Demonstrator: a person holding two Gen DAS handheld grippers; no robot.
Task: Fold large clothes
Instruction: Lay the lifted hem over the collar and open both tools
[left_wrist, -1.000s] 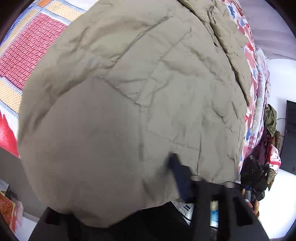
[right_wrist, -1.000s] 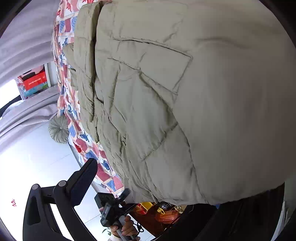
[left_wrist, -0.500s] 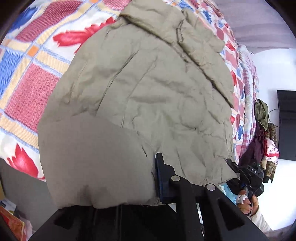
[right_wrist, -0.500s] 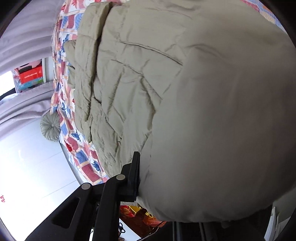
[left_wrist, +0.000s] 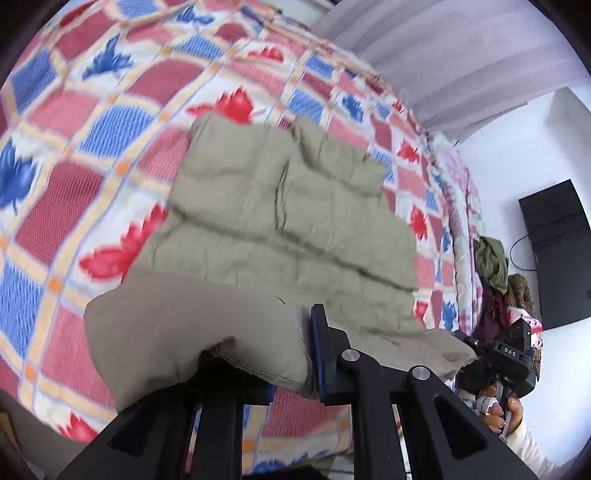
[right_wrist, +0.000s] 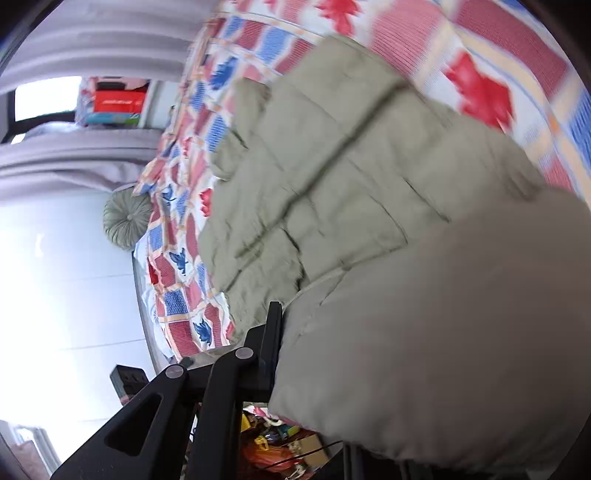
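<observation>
A beige-green quilted jacket (left_wrist: 280, 221) lies on a bed, its near hem raised off the cover. In the left wrist view my left gripper (left_wrist: 295, 354) is shut on that hem; one blue-padded finger (left_wrist: 322, 354) shows and the fabric hides the other. In the right wrist view the jaws of my right gripper (right_wrist: 291, 339) are closing with the jacket (right_wrist: 351, 177) hem pinched between them. One black finger (right_wrist: 274, 332) shows and the cloth covers the other. The right gripper (left_wrist: 506, 354), held in a hand, also appears at the left view's right edge.
The bed wears a red, blue and white patchwork cover (left_wrist: 92, 155). Grey curtains (left_wrist: 424, 55) hang behind it. A dark screen (left_wrist: 554, 251) and a heap of clothes (left_wrist: 491, 258) are at the right. A round green cushion (right_wrist: 125, 221) and floor clutter (right_wrist: 277, 446) lie beside the bed.
Both grippers closed on the jacket's near hem and rose with it. The jacket now fills less of each view, and more of the bed cover shows.
</observation>
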